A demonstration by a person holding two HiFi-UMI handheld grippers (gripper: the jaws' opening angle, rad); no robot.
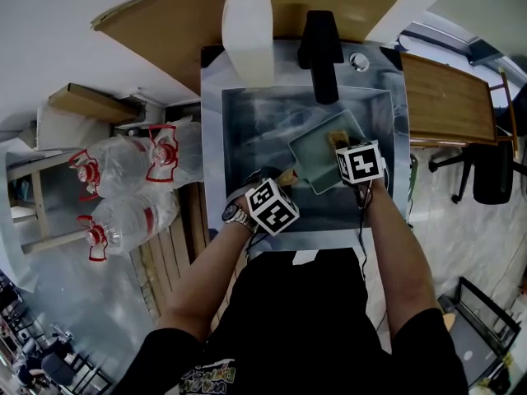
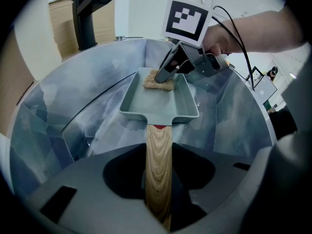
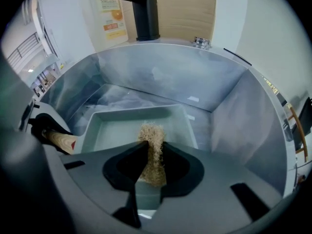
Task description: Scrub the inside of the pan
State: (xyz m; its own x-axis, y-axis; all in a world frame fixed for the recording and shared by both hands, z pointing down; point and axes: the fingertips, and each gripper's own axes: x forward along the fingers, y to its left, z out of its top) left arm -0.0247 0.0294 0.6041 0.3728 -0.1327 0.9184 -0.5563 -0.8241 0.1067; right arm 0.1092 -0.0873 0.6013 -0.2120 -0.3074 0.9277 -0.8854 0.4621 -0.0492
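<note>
Step in hand: scrubbing, mid-stroke by the look of it. The pan (image 1: 317, 164), square, teal and shallow, sits inside the steel sink (image 1: 247, 130), centre-right of the head view, under the black faucet (image 1: 321, 52).

The left gripper (image 1: 278, 189) is clamped on the pan's wooden handle (image 2: 158, 169). In the left gripper view the handle runs straight between the jaws, with the pan body at upper centre of the frame.

The right gripper (image 1: 346, 148) pinches a tan fibrous scrub pad (image 3: 153, 152), which stands on edge between its jaws. In the left gripper view the pad (image 2: 158, 82) lies on the pan floor at the far end, close to the far wall, with the right gripper tips on top of it.

The pan's inside looks plain and clean. No suds or water are visible, so I can't judge how far along the scrubbing is.

Next move, as a judgement:
- Drag the pad across the floor toward the handle end, or along the walls and corners, pressing down all the way.
- Hold the left grip firm so the pan doesn't skid or twist on the sink bottom.
- Watch the pad: it is held by a thin edge and could fold or slip out under a hard push.

The white bottle (image 1: 247, 27) at top centre is not involved.
</note>
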